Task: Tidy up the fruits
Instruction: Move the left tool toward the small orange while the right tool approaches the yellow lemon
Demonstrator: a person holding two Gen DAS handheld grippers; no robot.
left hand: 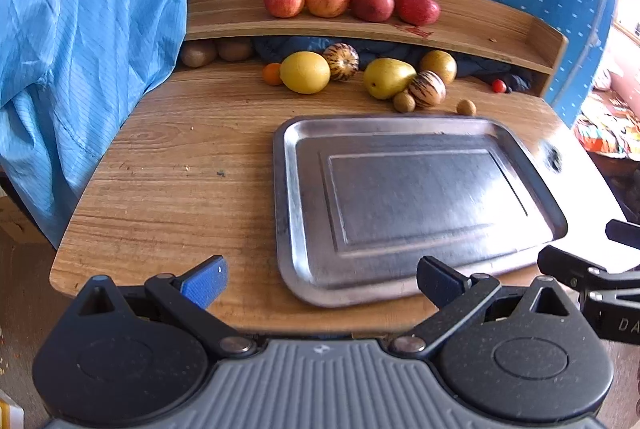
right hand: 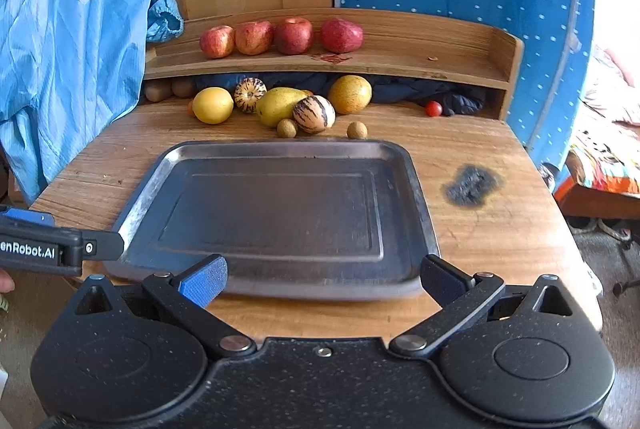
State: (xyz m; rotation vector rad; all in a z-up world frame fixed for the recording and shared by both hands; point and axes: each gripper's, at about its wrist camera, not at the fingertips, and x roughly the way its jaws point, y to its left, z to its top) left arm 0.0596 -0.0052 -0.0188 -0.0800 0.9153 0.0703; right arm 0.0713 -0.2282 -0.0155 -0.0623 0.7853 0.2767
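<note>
My left gripper [left hand: 322,283] has its jaws wide, nothing between them, hovering over the near edge of the tabletop [left hand: 168,165]. Right gripper [right hand: 322,279] the same: jaws wide, holding nothing, over the near rim of the metal tray [right hand: 276,149]. The tray is bare and lies flat on the tabletop, straight ahead of my right jaws and ahead-right of my left jaws.

All fruit is far from both jaws, beyond the tray's far rim. Four red apples [right hand: 296,35] sit in a row on the raised wooden shelf [right hand: 420,61]. Below it, on the tabletop: a lemon [right hand: 212,105] at left with a small orange [left hand: 272,74] tucked just behind it, a striped melon [right hand: 250,94], a yellow-green pear [right hand: 280,105], a second striped melon [right hand: 314,113] touching the pear, and a round yellow fruit [right hand: 350,94] behind. Two small brown fruits [right hand: 287,128] lie just beyond the tray's far rim. Two kiwis [left hand: 199,54] sit under the shelf at far left. A cherry tomato [right hand: 433,108] is alone at far right.

Blue cloth [left hand: 80,49] hangs at left. A dark scorch mark [right hand: 472,185] is on the tabletop right of the tray.
</note>
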